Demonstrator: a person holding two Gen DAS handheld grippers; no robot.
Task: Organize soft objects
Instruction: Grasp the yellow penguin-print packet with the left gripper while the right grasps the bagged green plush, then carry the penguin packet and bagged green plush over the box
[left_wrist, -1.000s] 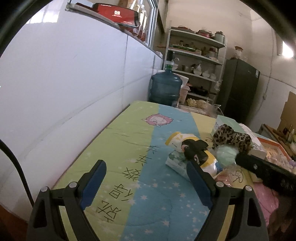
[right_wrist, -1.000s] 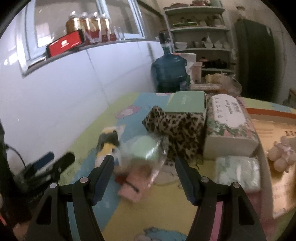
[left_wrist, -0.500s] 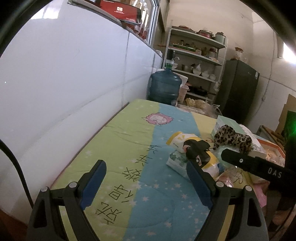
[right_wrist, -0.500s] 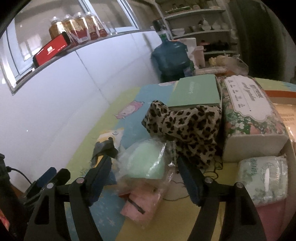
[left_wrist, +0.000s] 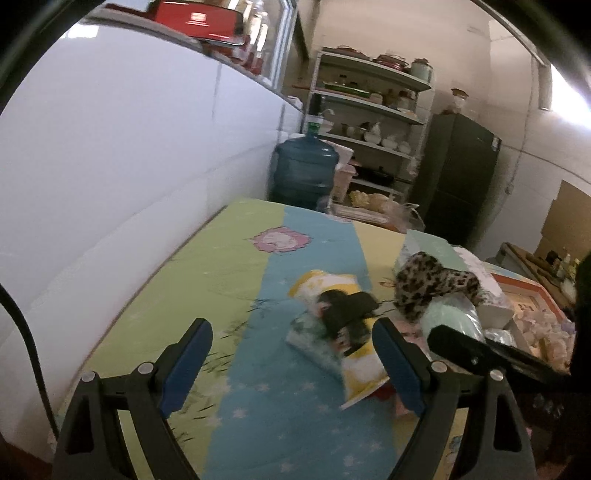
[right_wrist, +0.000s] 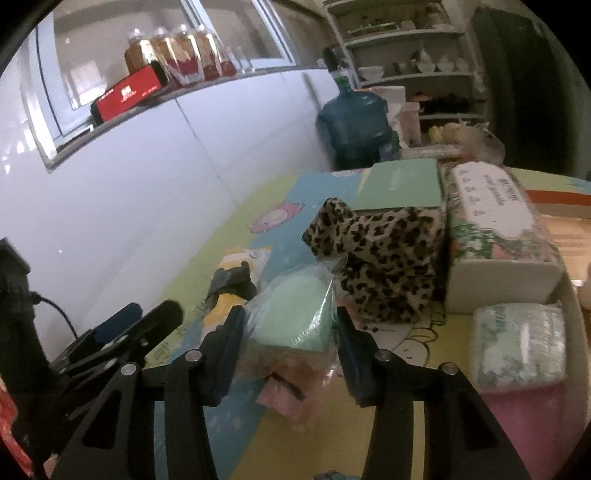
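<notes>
- Right hand-held gripper (right_wrist: 290, 345): jaws closing around the clear bag with green and pink pads (right_wrist: 295, 325); pad contact unclear, bag's lower part hidden behind the fingers.
- Left hand-held gripper (left_wrist: 291, 363): wide, empty, over the quilt (left_wrist: 207, 280).
- Leopard cloth (right_wrist: 384, 254) just behind the bag, against the tissue box (right_wrist: 495, 229).
- Yellow packet (left_wrist: 332, 317): blurred, partly under a black item.

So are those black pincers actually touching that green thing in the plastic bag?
Touching. In the right wrist view the closing right gripper has the bagged green sponge between its fingers, both pads against the plastic.
</notes>
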